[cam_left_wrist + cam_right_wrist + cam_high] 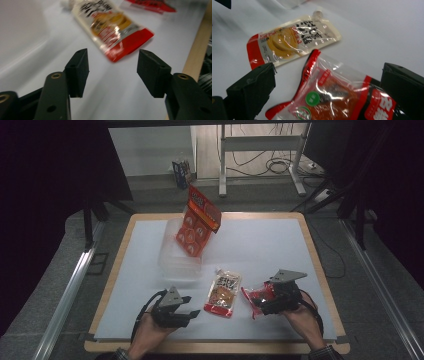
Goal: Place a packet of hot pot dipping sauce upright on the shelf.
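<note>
- Cream spouted pouch (223, 295) is seen flat on the white surface (260, 245); glossy film, red bottom band, small cap at the far end, used as landmark here.
- Red-and-clear crinkled packet (256, 297) is seen just right of the pouch; shiny film, green round stickers visible in the right gripper view.
- Clear plastic container (175, 255) is placed beyond the pouch, to its far left; an orange printed bag (197, 222) is stood tilted in it.
- Left tongs (192, 307) are held wide apart just left of the pouch's near end; nothing is gripped or touched, pouch is seen ahead between the jaws.
- Right tongs (327, 95) are held wide apart right of the pouch, with the red packet lying between the jaws; whether either jaw is touching it cannot be told.
</note>
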